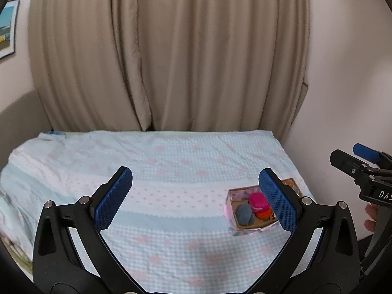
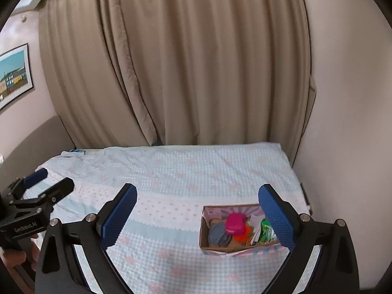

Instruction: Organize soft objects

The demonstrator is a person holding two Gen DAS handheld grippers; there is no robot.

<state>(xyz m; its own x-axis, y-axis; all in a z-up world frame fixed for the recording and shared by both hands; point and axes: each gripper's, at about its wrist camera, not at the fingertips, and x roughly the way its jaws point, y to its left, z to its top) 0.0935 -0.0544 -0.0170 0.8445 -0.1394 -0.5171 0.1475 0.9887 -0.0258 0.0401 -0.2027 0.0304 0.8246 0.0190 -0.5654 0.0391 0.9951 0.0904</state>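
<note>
Beige curtains [image 2: 186, 61] hang in heavy folds behind a bed [image 2: 171, 171] covered with a pale blue and white quilt dotted with pink shapes. Far to the left, a framed picture [image 2: 13, 73] of a seaside scene hangs on the pinkish wall. Moving right, the left hand-held gripper [image 1: 196, 197] hovers over the quilt with its blue pads spread wide, nothing between them; in the right wrist view it shows at the left edge, fingers also apart. Further right, the right hand-held gripper [image 2: 197, 216] is likewise spread wide and holds nothing, poised above the bed's near side. Toward the right side of the bed sits an open cardboard box [image 2: 204, 230] with a pink patterned wrap. Inside it, from left to right, lie a grey soft bundle [image 2: 218, 234], a bright pink pouch [image 2: 235, 224] resting over an orange item [image 2: 241, 237], then something white and a green packet [image 2: 267, 232], possibly a snack wrapper, though the blue pad partly hides it. A plain wall [image 2: 343, 122] closes the right side.
</note>
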